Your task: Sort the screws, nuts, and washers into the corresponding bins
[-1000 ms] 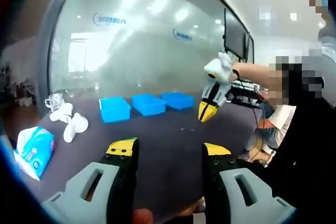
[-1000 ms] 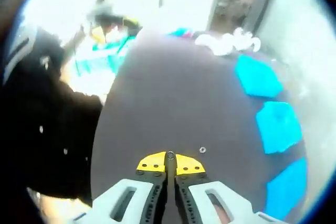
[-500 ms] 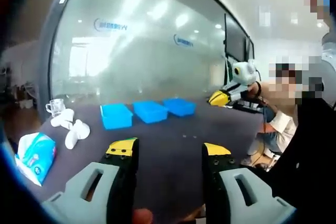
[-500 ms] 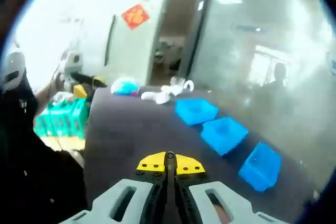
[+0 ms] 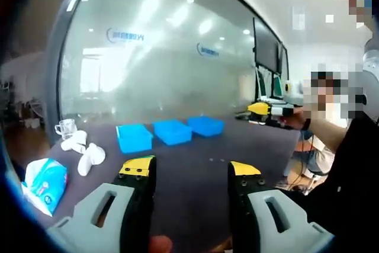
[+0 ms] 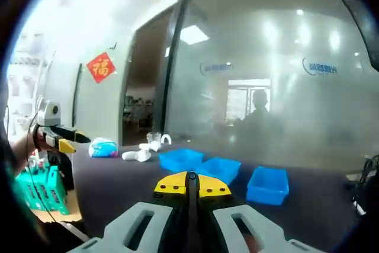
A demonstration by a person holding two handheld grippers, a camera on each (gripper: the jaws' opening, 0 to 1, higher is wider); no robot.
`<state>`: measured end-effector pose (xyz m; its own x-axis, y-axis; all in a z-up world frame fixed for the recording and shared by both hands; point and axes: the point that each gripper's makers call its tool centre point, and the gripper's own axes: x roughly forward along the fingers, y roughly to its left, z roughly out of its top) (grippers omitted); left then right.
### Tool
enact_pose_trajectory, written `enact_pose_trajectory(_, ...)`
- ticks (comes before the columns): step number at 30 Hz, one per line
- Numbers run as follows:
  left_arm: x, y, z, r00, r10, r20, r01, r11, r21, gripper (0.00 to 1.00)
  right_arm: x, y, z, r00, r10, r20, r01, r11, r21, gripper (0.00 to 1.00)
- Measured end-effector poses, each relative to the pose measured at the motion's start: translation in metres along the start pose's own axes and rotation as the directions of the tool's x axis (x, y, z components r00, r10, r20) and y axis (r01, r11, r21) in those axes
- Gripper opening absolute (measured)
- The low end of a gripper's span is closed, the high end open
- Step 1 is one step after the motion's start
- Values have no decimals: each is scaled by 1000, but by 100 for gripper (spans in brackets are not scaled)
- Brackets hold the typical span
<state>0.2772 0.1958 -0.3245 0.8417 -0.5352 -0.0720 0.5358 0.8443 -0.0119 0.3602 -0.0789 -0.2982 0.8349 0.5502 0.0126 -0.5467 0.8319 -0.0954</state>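
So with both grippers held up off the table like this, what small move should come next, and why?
Probably bring the right gripper over the nearest of the blue bins. Its jaws are shut with a small dark thing pinched at the tips, too small to identify. The left gripper stands open above the dark table, holding nothing.

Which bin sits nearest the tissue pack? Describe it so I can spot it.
On the dark table, three blue bins stand in a row before the glass wall. Take the end bin beside the white objects and tissue pack; its neighbours lie farther along.
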Motion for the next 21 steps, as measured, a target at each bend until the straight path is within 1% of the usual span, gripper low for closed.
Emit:
enact_pose_trajectory(4,1,-2,3,1000,-2,4,2,1000,3,47,10,0,7,1000,-9,20,9,1000,2,2)
enact_pose_trajectory(8,1,-3,4,1000,-4,4,4,1000,8,47,24,-4,20,999,-21,47,19,999,41,2)
enact_pose_trajectory(11,0,-3,6,1000,-3,4,3,1000,13,47,35,-7,29,998,-27,60,25,999,35,2)
enact_pose_trajectory(14,-1,0,8,1000,6,11,-6,1000,9,47,52,-9,36,998,-17,63,15,999,33,2)
enact_pose_trajectory(16,-1,2,9,1000,12,13,-12,1000,10,47,67,-8,40,998,-5,64,3,1000,30,2)
enact_pose_trajectory(19,-2,4,10,1000,18,17,-18,1000,8,47,89,-13,42,998,-2,57,1,1000,16,2)
enact_pose_trajectory(21,-2,6,10,1000,23,19,-23,1000,7,47,102,-15,42,999,4,48,-6,1000,29,2)
